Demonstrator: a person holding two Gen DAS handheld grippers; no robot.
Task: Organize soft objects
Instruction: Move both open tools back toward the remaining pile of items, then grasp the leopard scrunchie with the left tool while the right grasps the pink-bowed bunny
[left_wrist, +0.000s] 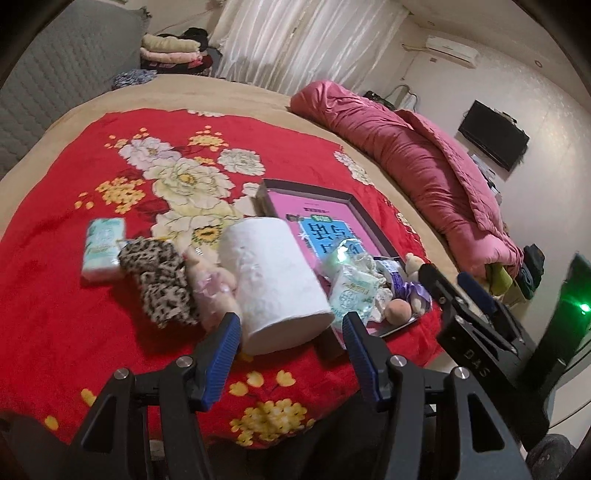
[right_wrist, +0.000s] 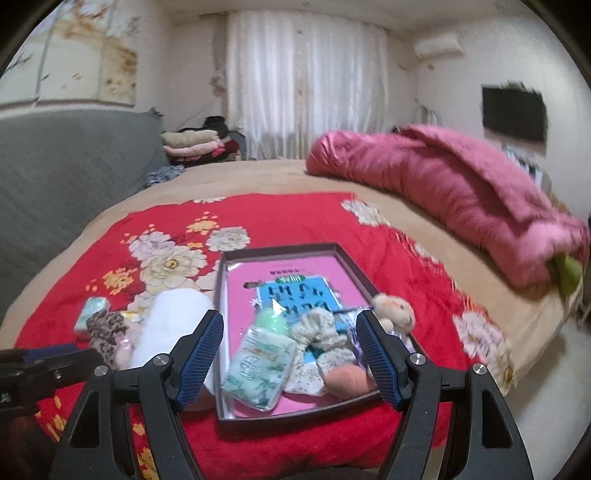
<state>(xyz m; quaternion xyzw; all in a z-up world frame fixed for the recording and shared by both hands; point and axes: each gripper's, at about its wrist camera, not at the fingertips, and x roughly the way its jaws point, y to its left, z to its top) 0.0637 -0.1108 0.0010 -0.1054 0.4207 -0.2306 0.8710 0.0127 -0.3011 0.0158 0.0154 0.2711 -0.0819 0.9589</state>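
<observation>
Tray (right_wrist: 221, 295) on bed holds tissue pack (right_wrist: 260, 365), scrunchie (right_wrist: 325, 339), teddy (right_wrist: 393, 312), peach (right_wrist: 345, 380). Left gripper (left_wrist: 291, 332) and right gripper (right_wrist: 290, 354) jaws wide, empty.

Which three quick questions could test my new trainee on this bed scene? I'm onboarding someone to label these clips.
1. True or false: the toilet paper roll lies inside the shallow box.
2. Which item is in the box? A) leopard-print scrunchie B) small teddy bear C) folded towels
3. Fill in: neither the left gripper nor the right gripper holds ____.

Key: 1 false, it lies on the red floral blanket beside the box; 2 B; 3 anything, both are open.
</observation>
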